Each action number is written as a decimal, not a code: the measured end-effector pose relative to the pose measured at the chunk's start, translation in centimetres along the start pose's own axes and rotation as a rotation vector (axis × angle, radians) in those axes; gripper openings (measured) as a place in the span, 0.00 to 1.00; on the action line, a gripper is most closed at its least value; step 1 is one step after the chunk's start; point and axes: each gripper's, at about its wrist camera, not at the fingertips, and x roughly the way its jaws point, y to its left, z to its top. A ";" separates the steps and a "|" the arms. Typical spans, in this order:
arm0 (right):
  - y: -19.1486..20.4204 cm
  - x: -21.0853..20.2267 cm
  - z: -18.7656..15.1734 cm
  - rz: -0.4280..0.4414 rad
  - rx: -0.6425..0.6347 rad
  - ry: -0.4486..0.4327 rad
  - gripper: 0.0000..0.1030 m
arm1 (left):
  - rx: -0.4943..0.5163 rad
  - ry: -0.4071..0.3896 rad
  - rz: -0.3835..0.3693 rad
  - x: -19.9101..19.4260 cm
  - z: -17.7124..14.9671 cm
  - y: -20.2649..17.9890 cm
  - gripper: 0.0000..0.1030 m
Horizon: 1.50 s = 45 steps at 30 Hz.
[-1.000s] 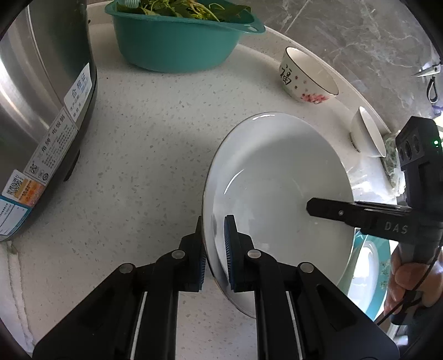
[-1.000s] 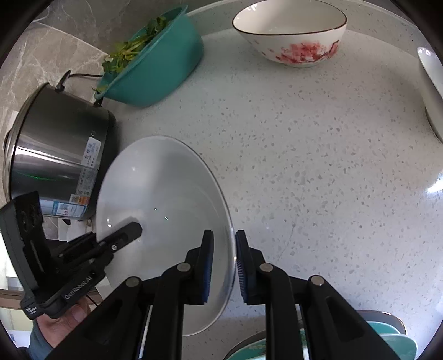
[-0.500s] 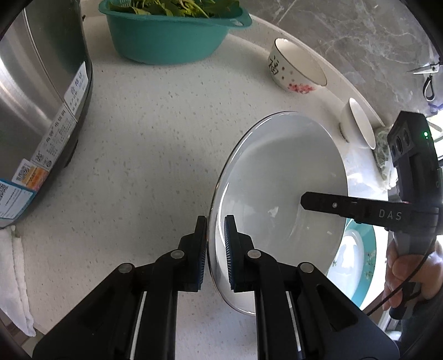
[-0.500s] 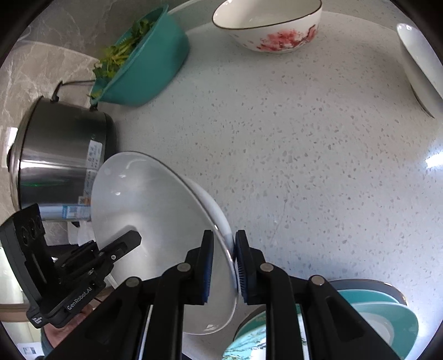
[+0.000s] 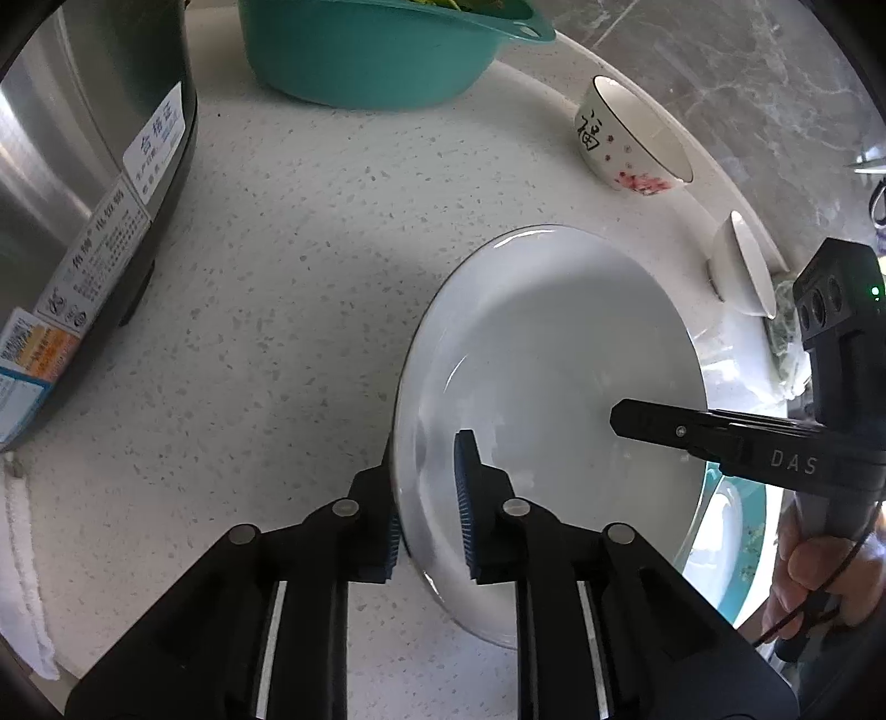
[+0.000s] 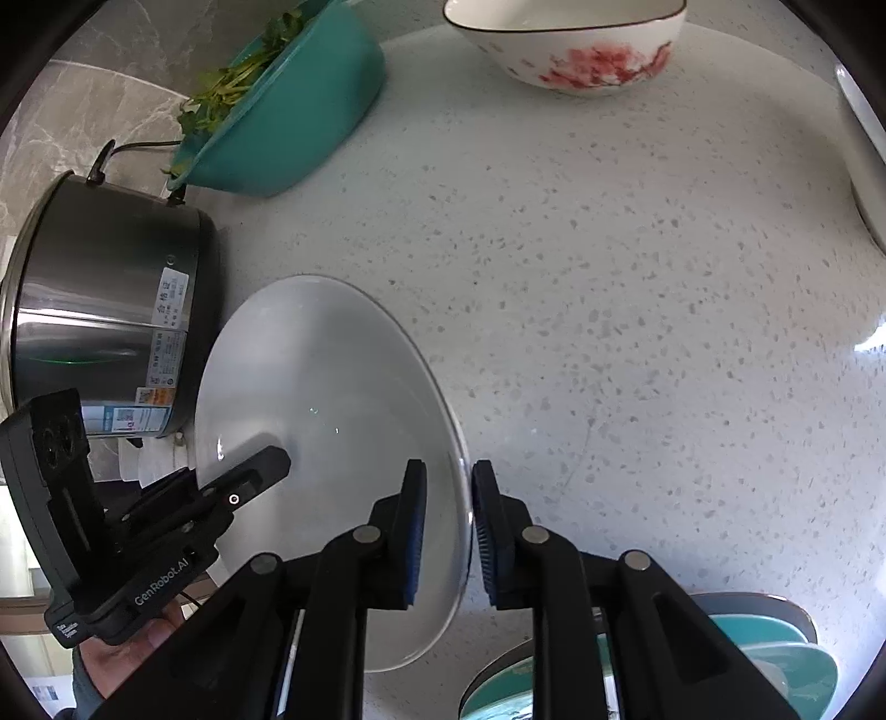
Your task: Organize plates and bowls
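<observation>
At the far left stands a steel cooker [image 5: 83, 183] with labels on its side, on the speckled tabletop [image 5: 288, 288]. Behind it, further right, sits a teal basin [image 5: 382, 50] of greens. The left hand-held gripper [image 5: 426, 498] straddles the near-left rim of the white plate [image 5: 554, 354]; its jaws have just been opening, and a gap now shows between the inner pad and the plate, so it no longer clamps it. The plate is tilted, its right side lying over a teal plate [image 6: 775, 664] (only partly seen at the lower edge). The right hand-held gripper [image 6: 447, 526] straddles the plate's opposite rim, jaws narrow; I cannot tell whether its pads press. Beyond, a flowered bowl [image 5: 631, 138] rests on the tabletop, and a white bowl [image 5: 742, 271] sits further right.
</observation>
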 end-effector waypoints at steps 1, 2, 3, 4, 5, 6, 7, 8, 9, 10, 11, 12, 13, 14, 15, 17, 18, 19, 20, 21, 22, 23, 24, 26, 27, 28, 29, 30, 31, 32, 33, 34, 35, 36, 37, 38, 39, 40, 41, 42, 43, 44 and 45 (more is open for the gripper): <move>0.1 0.0 0.1 0.006 -0.004 -0.002 0.22 | -0.004 0.003 -0.005 0.1 -0.1 0.1 0.18; 0.2 -0.1 0.2 0.015 -0.004 -0.007 0.23 | -0.006 -0.001 -0.009 0.1 -0.2 0.2 0.19; 0.0 -0.3 0.2 0.018 -0.006 -0.010 0.25 | -0.007 -0.010 -0.011 0.0 -0.4 0.2 0.20; 0.1 -0.5 0.2 0.023 -0.010 -0.015 0.26 | -0.006 -0.020 -0.007 -0.3 -0.6 0.2 0.23; 0.0 -1.0 0.1 0.027 -0.015 -0.027 0.34 | -0.006 -0.030 -0.003 -0.7 -0.8 0.2 0.35; -0.1 -1.5 0.1 0.028 -0.016 -0.039 0.41 | -0.008 -0.041 0.004 -1.2 -1.0 0.2 0.46; -0.2 -2.0 0.0 0.030 -0.019 -0.049 0.43 | -0.012 -0.053 0.022 -1.8 -1.3 0.2 0.68; -0.4 -2.9 -0.3 0.034 -0.026 -0.070 0.43 | -0.015 -0.071 0.044 -2.9 -1.6 0.1 0.71; -0.8 -3.8 -0.5 0.038 -0.025 -0.089 0.43 | -0.013 -0.084 0.058 -3.8 -1.7 0.0 0.71; -1.3 -5.0 -0.8 0.049 -0.019 -0.115 0.43 | -0.008 -0.116 0.076 -5.4 -1.9 -0.4 0.71; -2.5 -7.0 -1.3 0.081 -0.003 -0.163 0.44 | -0.007 -0.142 0.073 -6.7 -2.0 -0.8 0.71; -3.7 -8.6 -1.6 0.105 0.014 -0.209 0.47 | -0.005 -0.167 0.059 -7.9 -1.9 -1.4 0.71; -5.2 -10.6 -2.0 0.122 0.035 -0.269 0.49 | 0.004 -0.196 0.037 -9.1 -1.5 -2.4 0.72; -6.6 -12.2 -2.1 0.123 0.050 -0.317 0.52 | 0.020 -0.225 0.015 -10.1 -0.8 -3.9 0.72; -8.5 -14.2 -2.2 0.107 0.069 -0.376 0.53 | 0.039 -0.245 -0.009 -10.8 -0.1 -5.5 0.72; -12.2 -17.1 -2.0 0.093 0.124 -0.447 0.54 | 0.116 -0.286 -0.082 -11.3 1.8 -9.9 0.79; -14.4 -18.3 -1.8 0.098 0.165 -0.470 0.55 | 0.164 -0.289 -0.100 -10.8 2.7 -12.3 0.83; -15.9 -19.0 -1.6 0.101 0.196 -0.479 0.55 | 0.210 -0.276 -0.105 -9.8 3.8 -14.7 0.84; -17.6 -19.6 -1.2 0.109 0.217 -0.482 0.56 | 0.258 -0.252 -0.116 -8.4 4.9 -17.2 0.84; -19.0 -20.1 -0.9 0.116 0.225 -0.490 0.56 | 0.296 -0.224 -0.136 -6.7 5.9 -19.3 0.84; -20.0 -20.3 -0.4 0.118 0.223 -0.490 0.56 | 0.322 -0.193 -0.120 -4.7 7.0 -21.4 0.84; -20.7 -20.3 0.1 0.121 0.218 -0.483 0.56 | 0.341 -0.165 -0.076 -2.5 8.3 -23.4 0.84; -21.5 -20.1 0.5 0.124 0.212 -0.476 0.56 | 0.360 -0.148 -0.061 -0.4 9.3 -25.1 0.84; -23.1 -19.3 1.4 0.122 0.217 -0.442 0.56 | 0.376 -0.125 -0.017 2.6 10.6 -27.1 0.82; -24.1 -18.7 1.9 0.127 0.225 -0.417 0.55 | 0.372 -0.113 0.000 4.0 11.2 -27.8 0.82; -24.9 -18.2 2.4 0.131 0.238 -0.408 0.56 | 0.365 -0.100 0.003 5.4 11.8 -28.4 0.82; -25.6 -17.6 2.9 0.135 0.251 -0.395 0.56 | 0.359 -0.094 0.008 6.1 11.9 -28.8 0.82; -26.2 -17.4 3.0 0.143 0.259 -0.386 0.55 | 0.356 -0.092 0.016 6.8 12.2 -29.0 0.81; -26.6 -17.2 3.3 0.157 0.261 -0.383 0.55 | 0.361 -0.086 0.023 7.8 12.6 -29.2 0.80; -27.0 -17.0 3.7 0.166 0.255 -0.377 0.55 | 0.364 -0.069 0.026 9.0 12.9 -29.0 0.75; -27.1 -16.9 3.9 0.161 0.253 -0.374 0.55 | 0.358 -0.055 0.026 9.9 13.2 -28.9 0.71; -27.2 -16.7 4.3 0.158 0.250 -0.372 0.55 | 0.352 -0.042 0.026 10.6 13.4 -28.8 0.64; -27.1 -16.3 4.7 0.163 0.238 -0.365 0.55 | 0.345 -0.030 0.024 11.4 13.6 -28.6 0.57; -27.0 -16.2 4.8 0.162 0.232 -0.359 0.55 | 0.340 -0.028 0.019 11.8 13.8 -28.4 0.55; -27.0 -15.9 5.2 0.158 0.225 -0.351 0.54 | 0.336 -0.026 0.009 12.1 14.1 -28.3 0.49; -26.9 -15.4 5.7 0.155 0.216 -0.339 0.47 | 0.334 -0.021 0.003 12.4 14.4 -28.5 0.38; -27.3 -15.5 5.6 0.151 0.210 -0.330 0.42 | 0.339 -0.017 -0.006 12.6 14.6 -28.6 0.32; -27.3 -15.2 5.8 0.142 0.206 -0.320 0.40 | 0.351 -0.018 -0.012 12.7 14.8 -28.8 0.24; -27.4 -15.0 6.1 0.143 0.207 -0.310 0.34 | 0.369 -0.019 -0.008 12.8 14.6 -29.3 0.18; -27.5 -14.7 6.1 0.148 0.208 -0.295 0.27 | 0.380 -0.017 -0.012 12.9 14.7 -29.6 0.16; -27.6 -14.6 6.2 0.152 0.208 -0.281 0.26 | 0.382 -0.010 -0.023 13.0 14.7 -29.8 0.12; -27.7 -14.5 6.2 0.161 0.210 -0.276 0.24 | 0.380 -0.003 -0.031 13.1 14.7 -29.8 0.12; -27.8 -14.4 6.3 0.163 0.209 -0.266 0.23 | 0.379 0.005 -0.037 13.2 14.6 -30.0 0.12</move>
